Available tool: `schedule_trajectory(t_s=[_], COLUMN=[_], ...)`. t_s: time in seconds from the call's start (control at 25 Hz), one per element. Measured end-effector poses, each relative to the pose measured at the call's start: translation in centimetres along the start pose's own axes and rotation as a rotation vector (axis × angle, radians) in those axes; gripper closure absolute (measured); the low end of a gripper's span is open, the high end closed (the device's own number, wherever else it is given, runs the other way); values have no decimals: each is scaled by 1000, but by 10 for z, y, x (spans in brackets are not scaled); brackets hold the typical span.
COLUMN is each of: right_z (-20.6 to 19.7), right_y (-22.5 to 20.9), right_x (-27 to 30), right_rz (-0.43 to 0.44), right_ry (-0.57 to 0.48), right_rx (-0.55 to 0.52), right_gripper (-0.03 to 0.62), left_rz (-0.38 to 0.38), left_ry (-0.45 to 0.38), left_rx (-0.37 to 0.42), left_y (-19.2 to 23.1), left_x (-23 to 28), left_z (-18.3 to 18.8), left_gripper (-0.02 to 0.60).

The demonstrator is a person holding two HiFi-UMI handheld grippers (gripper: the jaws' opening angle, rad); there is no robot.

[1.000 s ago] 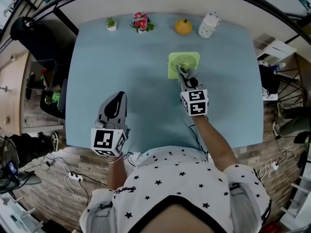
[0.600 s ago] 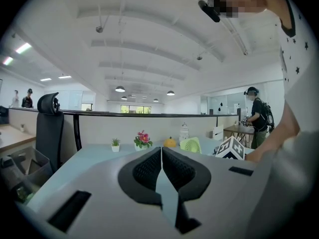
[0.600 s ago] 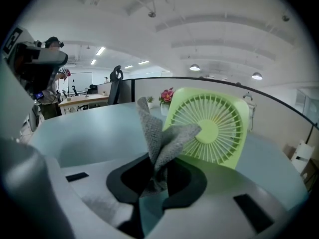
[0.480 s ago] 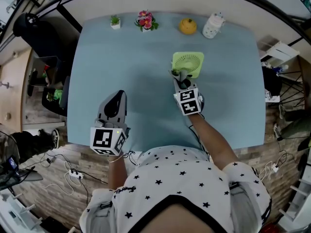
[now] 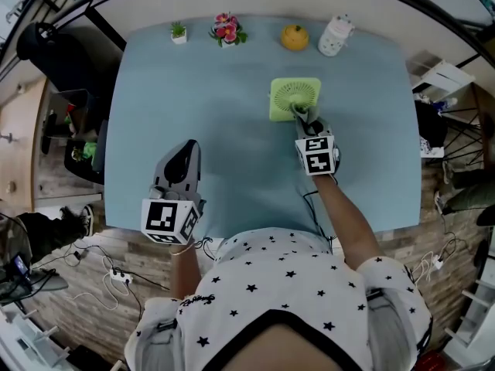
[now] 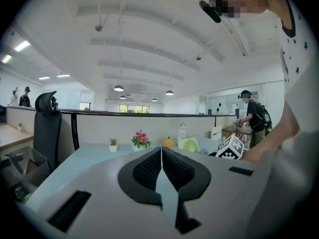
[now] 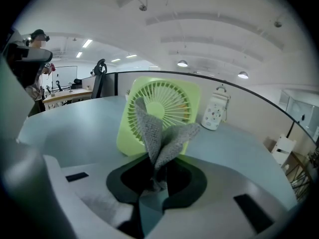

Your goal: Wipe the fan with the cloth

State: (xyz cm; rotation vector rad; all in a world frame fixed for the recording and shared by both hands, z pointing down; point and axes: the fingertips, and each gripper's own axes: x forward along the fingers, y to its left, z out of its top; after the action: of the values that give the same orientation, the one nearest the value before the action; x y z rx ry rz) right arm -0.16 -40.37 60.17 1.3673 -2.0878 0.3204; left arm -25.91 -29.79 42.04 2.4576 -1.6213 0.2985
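A small light-green square fan [image 5: 294,99] stands on the blue table [image 5: 209,145], right of centre; its round grille [image 7: 158,117] fills the middle of the right gripper view. My right gripper [image 5: 303,120] is shut on a grey cloth [image 7: 155,138], whose folded top lies against the fan's front, low on the grille. The cloth [image 5: 300,114] shows as a grey tuft at the fan's near edge. My left gripper [image 5: 181,168] rests shut and empty near the table's front left; its dark pads [image 6: 149,171] meet with nothing between them.
Along the table's far edge stand a tiny potted plant [image 5: 179,33], a pink flower pot [image 5: 226,29], an orange fruit [image 5: 294,37] and a white device [image 5: 333,39]. A black office chair [image 5: 46,45] sits off the left side. A person stands in the background [image 6: 255,118].
My right gripper with the cloth swung left and nearer along the fan's front, then back right and further. The left gripper has barely moved.
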Motion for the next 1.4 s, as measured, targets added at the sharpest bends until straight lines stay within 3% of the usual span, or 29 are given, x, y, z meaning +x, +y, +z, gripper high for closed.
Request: schedule_trajectory(t_s=[0.28,0.6,0.76,1.12,1.4], right_z=[-20,-20,0,69,97], right_y=[-48,-54,-42,10,33], right_x=[-5,-14,-33,-100,-150], right_rz=[-118,-129,-73,140,218], right_ry=[25,7,-72,-307,-418], right_rx=[79,138,198,307,310], right_gripper=[539,539,539,540,545], left_rz=[5,0,-4,-62,-93], left_ry=[-2,-10,-18,-33,-28], left_rx=[4,5,8,22,11], left_y=[1,-3,-5,-27,-42], left_x=[-2,-4,-5,-6,-13], left_z=[0,2,5,13,5], left_gripper=[550,551,551,551,551])
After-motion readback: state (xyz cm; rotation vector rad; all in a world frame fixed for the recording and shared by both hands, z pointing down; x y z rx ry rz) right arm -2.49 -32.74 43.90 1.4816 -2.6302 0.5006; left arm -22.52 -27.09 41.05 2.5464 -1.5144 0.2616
